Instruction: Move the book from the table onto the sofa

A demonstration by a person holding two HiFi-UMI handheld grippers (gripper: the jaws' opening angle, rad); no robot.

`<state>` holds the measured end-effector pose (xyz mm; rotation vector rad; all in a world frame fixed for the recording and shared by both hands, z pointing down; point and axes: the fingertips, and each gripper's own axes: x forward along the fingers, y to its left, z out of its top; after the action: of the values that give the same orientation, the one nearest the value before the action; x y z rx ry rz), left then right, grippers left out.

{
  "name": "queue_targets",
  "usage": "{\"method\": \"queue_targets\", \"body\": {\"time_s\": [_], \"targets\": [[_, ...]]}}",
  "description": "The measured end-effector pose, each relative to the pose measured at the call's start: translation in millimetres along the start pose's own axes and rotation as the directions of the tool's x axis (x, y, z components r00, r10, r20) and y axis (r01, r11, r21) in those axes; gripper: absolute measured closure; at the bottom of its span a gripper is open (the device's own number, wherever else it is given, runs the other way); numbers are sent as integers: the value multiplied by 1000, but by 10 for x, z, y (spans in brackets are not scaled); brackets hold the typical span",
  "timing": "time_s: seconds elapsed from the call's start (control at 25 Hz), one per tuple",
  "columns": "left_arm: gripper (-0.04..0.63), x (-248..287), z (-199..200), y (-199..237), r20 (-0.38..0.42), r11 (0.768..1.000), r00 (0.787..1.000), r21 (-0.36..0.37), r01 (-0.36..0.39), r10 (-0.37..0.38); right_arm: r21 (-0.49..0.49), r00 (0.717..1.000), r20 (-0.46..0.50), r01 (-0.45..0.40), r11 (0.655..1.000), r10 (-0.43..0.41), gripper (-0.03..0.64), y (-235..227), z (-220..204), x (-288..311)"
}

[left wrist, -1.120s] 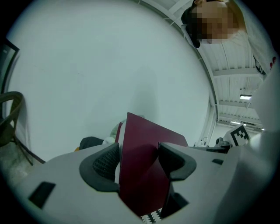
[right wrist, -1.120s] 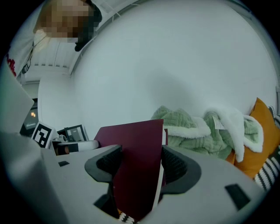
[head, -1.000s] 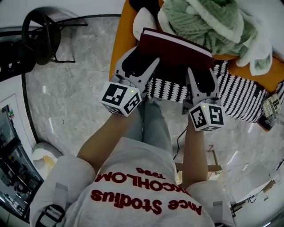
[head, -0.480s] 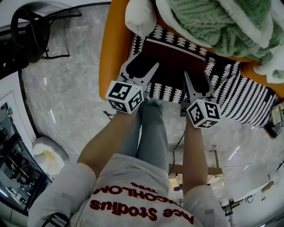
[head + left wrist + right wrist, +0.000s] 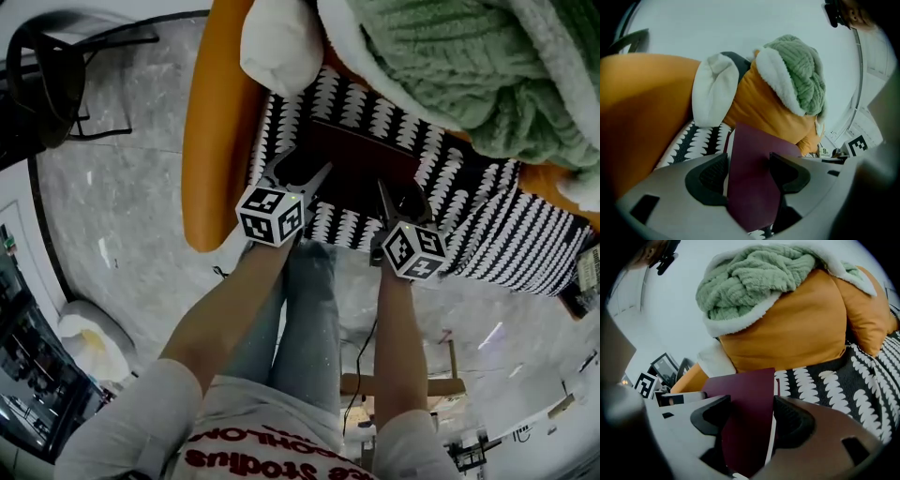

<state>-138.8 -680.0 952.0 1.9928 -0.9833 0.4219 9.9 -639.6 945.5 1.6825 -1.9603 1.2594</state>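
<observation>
A dark maroon book lies over the black-and-white patterned throw on the orange sofa. My left gripper is shut on the book's near left edge, and my right gripper is shut on its near right edge. In the right gripper view the book stands between the two black pads, white page edges showing. The left gripper view shows the cover wedged between the pads the same way.
A green knitted blanket with white fleece lining is heaped on the sofa back, just beyond the book. A white cushion rests at the sofa's left end. A black chair stands on the marble floor at far left.
Both grippers have carried the book forward and down toward the patterned throw on the sofa seat. The head camera has moved closer over the sofa.
</observation>
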Motion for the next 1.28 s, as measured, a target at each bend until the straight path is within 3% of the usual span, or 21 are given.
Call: {"method": "queue_targets", "body": {"time_s": [0.28,0.6,0.68,0.8,0.84,0.92,1.0,1.28], "targets": [[314,278,-394,293,-90,998,996,-55,-35,30,42,996,-84,-1,999,5,310,-221,-402,352],[314,295,-385,324,-112,996,994,-79,-28,19,80,997,-80,-15,997,21,310,-241,-397,359],[318,229,-321,367,-119,997,990,-30,-77,73,82,996,-91,2,997,5,310,-250,-353,316],[392,69,-119,432,-80,983,982,84,-166,173,43,996,-71,53,998,-50,310,-335,-224,182],[437,2,-25,425,-56,978,981,102,-179,186,27,996,-56,70,997,-69,328,-353,-159,110],[525,-132,182,352,-11,977,983,117,-179,181,1,995,-12,97,995,-97,461,-344,18,-66],[553,-265,408,220,29,979,988,134,-156,153,-15,993,33,110,994,-109,549,-270,223,-255],[571,-781,1228,-371,144,974,988,213,-79,49,-87,981,188,76,993,-58,583,319,1035,-929]]}}
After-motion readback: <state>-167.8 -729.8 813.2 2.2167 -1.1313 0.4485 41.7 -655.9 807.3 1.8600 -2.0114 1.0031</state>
